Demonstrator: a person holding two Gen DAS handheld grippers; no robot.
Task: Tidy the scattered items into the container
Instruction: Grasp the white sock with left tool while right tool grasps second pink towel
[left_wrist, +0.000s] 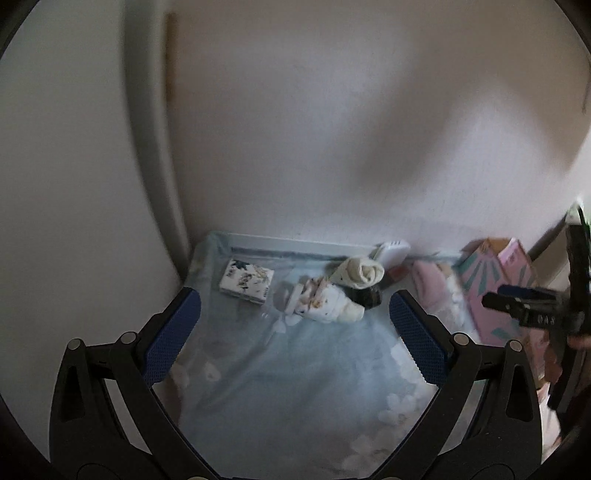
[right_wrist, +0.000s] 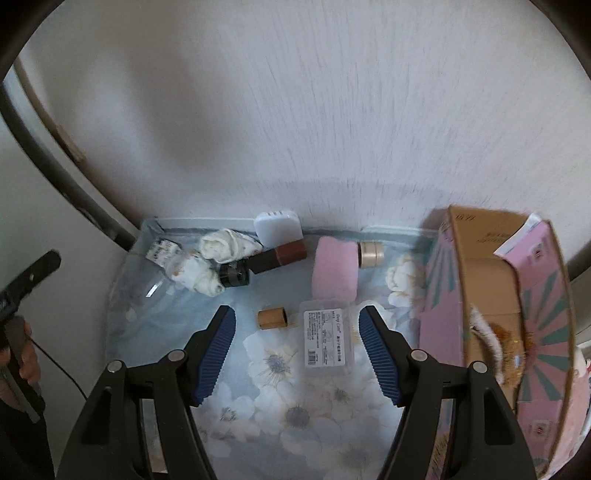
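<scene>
Surface: desk under a pale blue floral cloth (right_wrist: 280, 373), back edge against a white wall.
Container: one pink and teal cardboard box (right_wrist: 491, 295), open, at the right edge of the desk; fuzzy items inside, not identifiable.
Rolled cloths: two, cream roll (right_wrist: 225, 245) and patterned white roll (right_wrist: 195, 273), touching, near the back left corner.
Jars: one black jar (right_wrist: 234, 275) just beside the patterned roll; one beige jar (right_wrist: 370, 254) near the back edge.
Other counts: one white vented case (right_wrist: 277, 229), one brown box (right_wrist: 291, 253), one pink pad (right_wrist: 334, 269), one wooden cylinder (right_wrist: 273, 318), one printed packet (left_wrist: 246, 280).
Clear case: one clear plastic case (right_wrist: 327, 341); label print mostly too small to read, "Deep Care" likely.
Left tool (left_wrist: 295, 325): jaws spread wide, nothing held, nothing touched.
Right tool (right_wrist: 297, 350): jaws spread wide, empty, above the clear case.
</scene>
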